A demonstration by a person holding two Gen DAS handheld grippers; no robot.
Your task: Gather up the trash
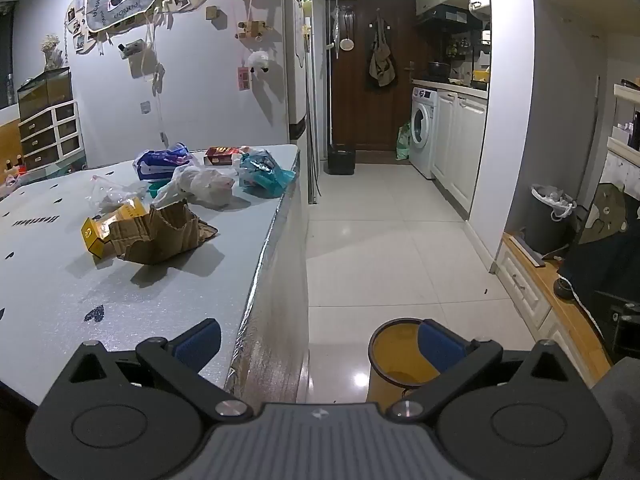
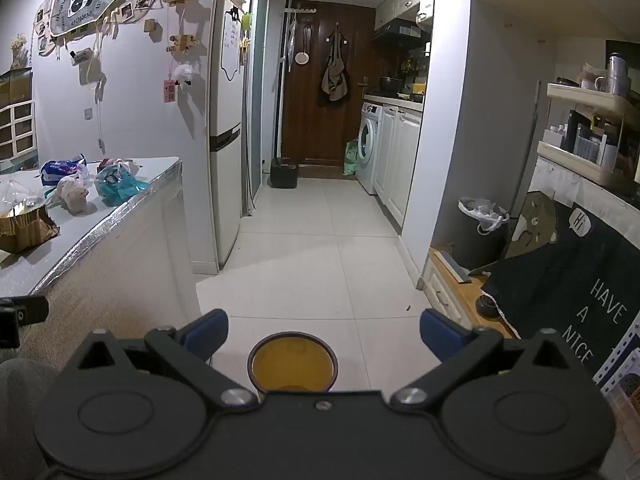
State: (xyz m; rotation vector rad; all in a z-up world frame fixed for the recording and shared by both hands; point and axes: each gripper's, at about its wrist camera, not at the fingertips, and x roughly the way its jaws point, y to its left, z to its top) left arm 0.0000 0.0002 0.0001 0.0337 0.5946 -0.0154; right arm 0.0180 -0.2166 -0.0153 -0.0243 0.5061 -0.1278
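While both our grippers, left (image 1: 318,344) & right (image 2: 322,334), hang wide open w/ nothing held, trash sits mid-table near right edge: torn brown cardboard box (image 1: 160,236), crumpled white plastic bag (image 1: 204,186), teal bag (image 1: 262,172). Risk: light bags slip off table (image 1: 48,292) edge, miss round yellow bin (image 2: 292,364) on floor below.

The left gripper (image 1: 320,344) points level and forward, its 2 blue-padded fingers (image 1: 198,343) spread wide, gripping nothing. The right gripper (image 2: 322,334) matches it, fingers (image 2: 440,334) equally parted.

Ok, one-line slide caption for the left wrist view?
Open left tongs hover at the table edge, trash pile ahead, yellow bin below.
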